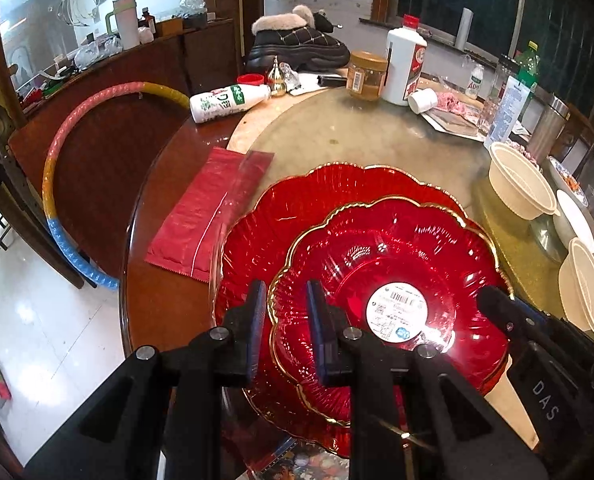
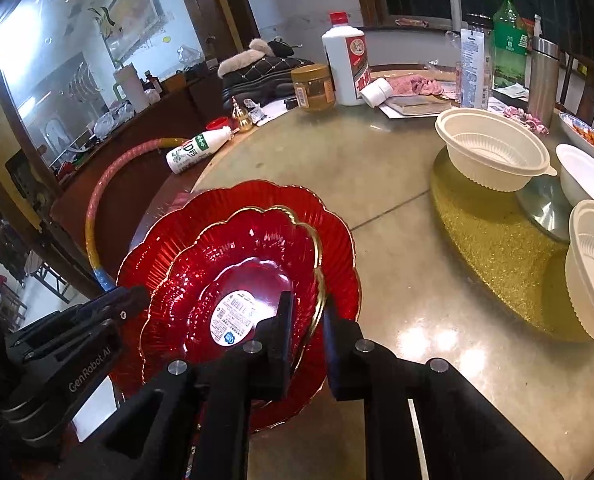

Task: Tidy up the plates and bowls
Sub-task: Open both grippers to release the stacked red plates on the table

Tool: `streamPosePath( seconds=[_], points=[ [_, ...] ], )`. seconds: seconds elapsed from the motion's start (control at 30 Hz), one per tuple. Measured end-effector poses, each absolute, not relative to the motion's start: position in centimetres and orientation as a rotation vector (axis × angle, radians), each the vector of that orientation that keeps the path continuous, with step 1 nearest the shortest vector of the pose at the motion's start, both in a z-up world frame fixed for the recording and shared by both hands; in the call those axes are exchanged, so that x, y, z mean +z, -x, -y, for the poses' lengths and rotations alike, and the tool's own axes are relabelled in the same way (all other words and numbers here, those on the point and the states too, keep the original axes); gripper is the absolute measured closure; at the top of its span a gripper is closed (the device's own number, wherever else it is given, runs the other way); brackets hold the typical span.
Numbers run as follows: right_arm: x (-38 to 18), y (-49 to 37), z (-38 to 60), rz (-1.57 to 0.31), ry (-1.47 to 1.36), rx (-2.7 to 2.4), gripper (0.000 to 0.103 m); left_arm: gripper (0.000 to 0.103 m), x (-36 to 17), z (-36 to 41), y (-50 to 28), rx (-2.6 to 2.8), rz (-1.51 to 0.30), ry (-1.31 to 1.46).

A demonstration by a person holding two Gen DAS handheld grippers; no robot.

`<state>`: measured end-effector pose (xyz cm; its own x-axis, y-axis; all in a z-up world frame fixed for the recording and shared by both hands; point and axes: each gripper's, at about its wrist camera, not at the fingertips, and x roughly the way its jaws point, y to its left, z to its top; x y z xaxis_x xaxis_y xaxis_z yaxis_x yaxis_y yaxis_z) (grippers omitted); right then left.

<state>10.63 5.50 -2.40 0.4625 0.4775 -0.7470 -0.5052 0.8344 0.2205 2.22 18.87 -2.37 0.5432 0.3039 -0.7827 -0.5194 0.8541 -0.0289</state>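
Note:
A small red scalloped plate (image 1: 377, 248) with a gold rim and a white label lies inside a larger red plate (image 1: 297, 208) at the table's near edge. My left gripper (image 1: 286, 286) straddles the small plate's left rim and is shut on it. At the opposite rim, my right gripper (image 2: 307, 302) stands open, with one finger over the small plate (image 2: 237, 256) and one outside, over the large plate (image 2: 329, 232). Each gripper also shows in the other's view. Three white plastic bowls (image 2: 493, 152) (image 2: 593, 264) (image 2: 589, 176) stand to the right.
A gold glitter mat (image 2: 497, 248) lies under the bowls. A red plastic bag (image 1: 209, 216) lies left of the plates. Bottles, a jar (image 1: 367, 74), a boot and papers crowd the far side. A striped hoop (image 1: 57, 184) leans on a chair at the left.

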Motion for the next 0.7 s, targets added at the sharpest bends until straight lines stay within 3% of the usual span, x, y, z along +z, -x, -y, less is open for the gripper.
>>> streamPosePath(
  seconds=[0.23, 0.3, 0.33, 0.37, 0.47, 0.7],
  points=[
    [-1.8, -10.7, -4.7, -0.875, 0.010, 0.582, 0.085, 0.082, -1.4, -18.7, -1.4, 0.507, -0.789, 0.292],
    [-1.3, -10.8, -4.1, -0.851, -0.035, 0.590, 0.070, 0.059, -1.1, -18.8, -1.2, 0.499, -0.777, 0.319],
    [-1.0, -10.8, -3.6, -0.837, -0.066, 0.594, 0.052, 0.036, -0.9, -18.8, -1.0, 0.496, -0.770, 0.339],
    [-0.8, -10.7, -3.2, -0.821, -0.095, 0.597, 0.034, 0.022, -0.7, -18.8, -0.9, 0.495, -0.753, 0.357],
    [0.4, -10.6, -1.6, -0.752, -0.195, 0.609, 0.018, 0.021, 0.3, -18.2, 0.0, 0.486, -0.682, 0.389],
    [0.5, -11.7, 0.7, -0.748, -0.368, 0.603, 0.015, 0.021, 1.8, -16.5, 1.6, 0.465, -0.554, 0.412]
  ],
)
